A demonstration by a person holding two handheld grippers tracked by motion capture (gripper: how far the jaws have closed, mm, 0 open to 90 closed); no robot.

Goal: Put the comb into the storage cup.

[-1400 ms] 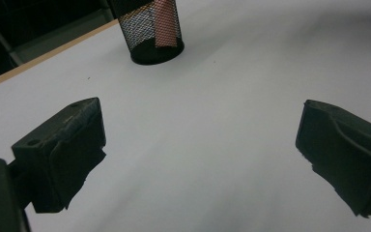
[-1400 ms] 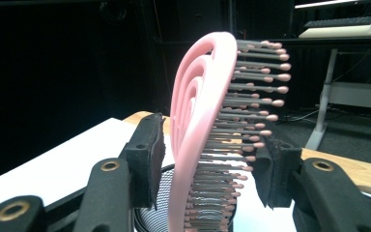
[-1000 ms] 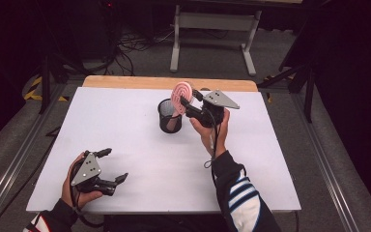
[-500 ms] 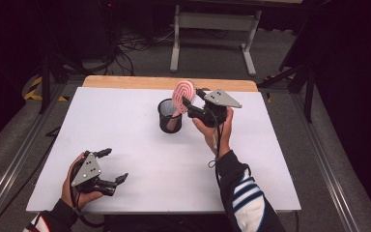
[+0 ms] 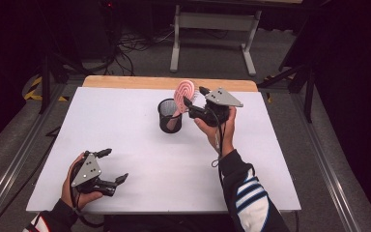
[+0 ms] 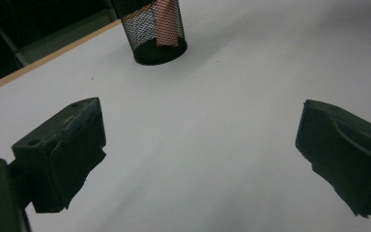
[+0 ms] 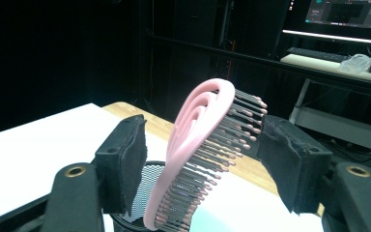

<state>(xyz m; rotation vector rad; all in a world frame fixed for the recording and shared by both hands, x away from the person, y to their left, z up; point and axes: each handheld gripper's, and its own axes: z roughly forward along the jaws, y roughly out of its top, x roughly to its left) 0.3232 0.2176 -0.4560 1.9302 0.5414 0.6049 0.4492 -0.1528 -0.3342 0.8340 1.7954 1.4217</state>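
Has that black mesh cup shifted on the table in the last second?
No. The black mesh cup sits at the same spot relative to the table's wooden far edge, with the pink brush standing in it.

This is a lab or recording studio rather than a home. A plain white rectangular tabletop [image 5: 140, 140] with a pale wooden strip [image 5: 169, 83] along its far edge stands on grey carpeted floor [image 5: 140, 53], boxed in by dark surroundings with blacked-out walls. Black cables [image 5: 125, 46] lie tangled on the floor behind it, next to a grey metal stand with two legs [image 5: 212, 29]. Yellow-and-black hazard tape [image 5: 34, 89] marks the floor at the left, and metal rails [image 5: 14, 164] run along both sides. In the right gripper view, a lit computer monitor [image 7: 350, 14] sits above a dark keyboard [image 7: 319, 54] on a desk [image 7: 319, 63] in the background.
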